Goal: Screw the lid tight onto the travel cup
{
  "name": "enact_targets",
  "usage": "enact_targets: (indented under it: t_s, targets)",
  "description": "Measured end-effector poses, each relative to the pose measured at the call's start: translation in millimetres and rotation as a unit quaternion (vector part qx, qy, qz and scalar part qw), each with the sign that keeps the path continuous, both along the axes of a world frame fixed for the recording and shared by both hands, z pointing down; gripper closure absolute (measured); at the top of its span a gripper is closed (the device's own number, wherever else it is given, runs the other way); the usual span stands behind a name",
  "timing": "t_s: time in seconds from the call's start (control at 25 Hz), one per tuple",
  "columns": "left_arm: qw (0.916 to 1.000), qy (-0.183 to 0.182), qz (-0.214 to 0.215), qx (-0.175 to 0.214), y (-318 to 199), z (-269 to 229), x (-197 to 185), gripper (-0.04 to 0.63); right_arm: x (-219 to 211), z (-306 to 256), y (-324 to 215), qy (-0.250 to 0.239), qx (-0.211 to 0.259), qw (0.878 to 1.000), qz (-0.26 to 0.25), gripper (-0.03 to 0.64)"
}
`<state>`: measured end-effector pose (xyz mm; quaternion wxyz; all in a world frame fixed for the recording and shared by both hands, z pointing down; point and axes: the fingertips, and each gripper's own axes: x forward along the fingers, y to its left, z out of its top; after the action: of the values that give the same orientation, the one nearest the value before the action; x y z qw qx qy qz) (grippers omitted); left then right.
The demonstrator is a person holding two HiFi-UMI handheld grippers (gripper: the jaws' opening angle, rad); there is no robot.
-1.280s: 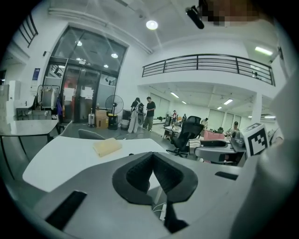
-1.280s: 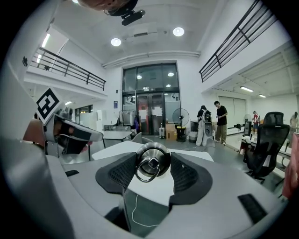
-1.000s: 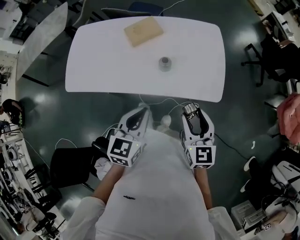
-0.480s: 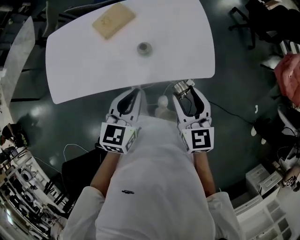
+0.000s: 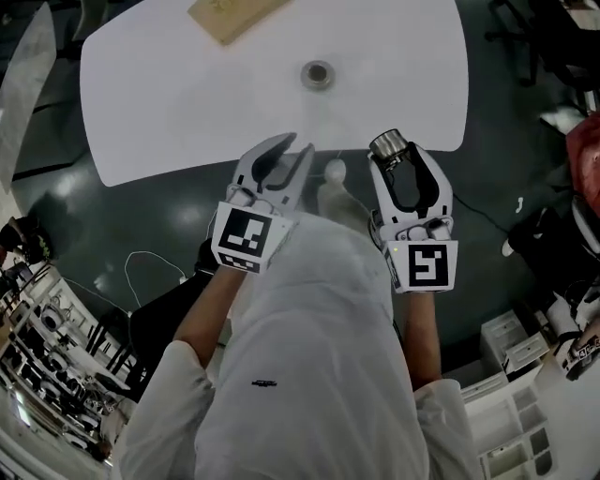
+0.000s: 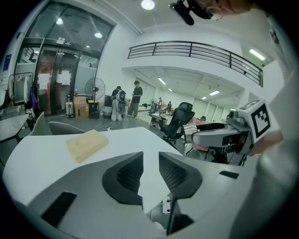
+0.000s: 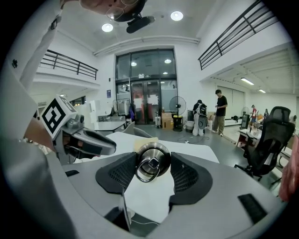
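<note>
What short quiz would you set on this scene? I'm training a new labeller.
1. True or false: the right hand-held gripper is empty.
2. Where does the tan block lie? A) on the white table B) on the floor C) between jaws
3. What small metal thing stands alone mid-table?
Key: 1. False, it is shut on the lid. 2. A. 3. The travel cup.

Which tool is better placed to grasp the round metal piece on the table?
Probably the left tool: its jaws have just been opening, with nothing between them. The right tool is shut on a ringed metal lid.
</note>
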<state>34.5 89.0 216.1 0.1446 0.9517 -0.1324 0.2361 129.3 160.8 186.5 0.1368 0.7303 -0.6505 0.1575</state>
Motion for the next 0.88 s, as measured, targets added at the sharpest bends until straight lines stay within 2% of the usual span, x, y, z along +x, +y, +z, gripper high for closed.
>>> enact_targets:
  t_s: [0.16, 0.4, 0.52, 0.64, 0.88]
  targets:
    - [0.9999, -0.007, 0.011, -0.009, -38.6, 31.3, 20.2, 0.475, 8.3, 25.8, -44.0, 0.002, -0.031, 0.999, -0.028, 0.394]
    - [0.999, -0.018, 0.042, 0.001, -37.3, 47.4, 31.2, 0.398, 7.3, 31.8, -52.2, 0.007, -0.058, 0.997, -0.056, 0.393]
    - [0.9984, -0.02, 0.053, 0.001, -54.7, 72.6, 26.5, 0.367, 0.0, 49.7, -76.0, 0.015, -0.075, 0.994, -0.074, 0.394]
    - [0.9971, -0.026, 0.071, 0.014, -73.9, 98.2, 28.4, 0.34, -4.3, 67.1, -98.8, 0.028, -0.089, 0.991, -0.093, 0.394]
    - [0.9932, -0.021, 0.103, 0.049, -73.8, 108.2, 48.0, 0.3, -5.5, 67.6, -103.2, 0.076, -0.114, 0.981, -0.139, 0.393]
